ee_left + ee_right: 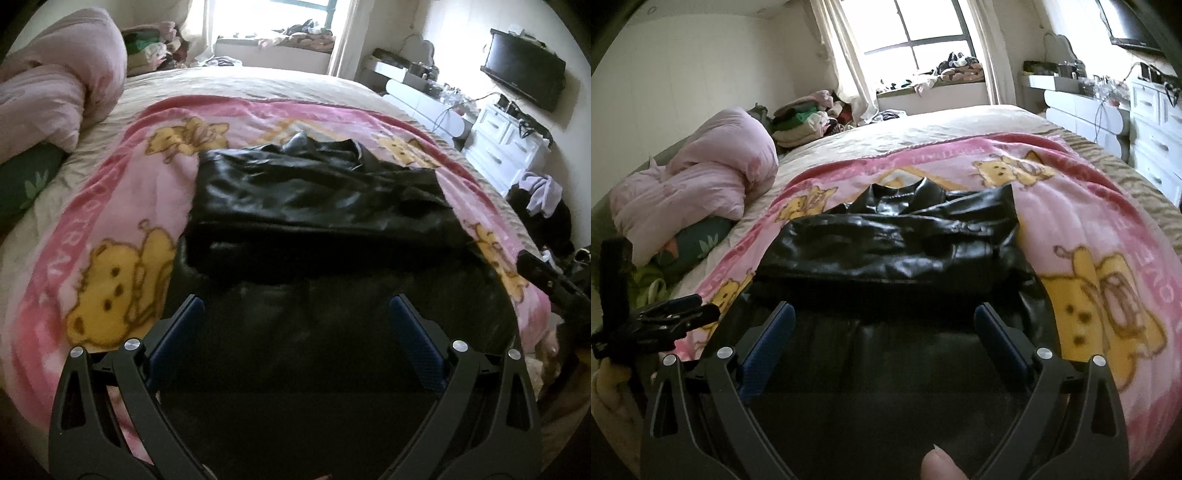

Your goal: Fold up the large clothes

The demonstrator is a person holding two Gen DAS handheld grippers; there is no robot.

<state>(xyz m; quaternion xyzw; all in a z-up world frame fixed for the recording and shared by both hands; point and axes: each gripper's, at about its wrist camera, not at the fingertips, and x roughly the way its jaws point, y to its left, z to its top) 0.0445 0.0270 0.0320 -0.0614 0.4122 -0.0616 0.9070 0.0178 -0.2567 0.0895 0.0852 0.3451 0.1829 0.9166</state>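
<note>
A black leather jacket (314, 199) lies partly folded on a pink bear-print blanket (110, 229) on the bed; it also shows in the right wrist view (894, 251). Its near part stretches dark and flat toward both grippers. My left gripper (295, 306) is open and empty above the jacket's near edge. My right gripper (884, 314) is open and empty over the same near part. The right gripper's tip (546, 277) shows at the right edge of the left wrist view; the left gripper (665, 317) shows at the left of the right wrist view.
A bunched pink duvet (698, 184) and a green pillow (694, 243) lie at the bed's left. Piled clothes (805, 118) sit by the window. A white dresser (506, 144) and a wall TV (524, 70) stand to the right.
</note>
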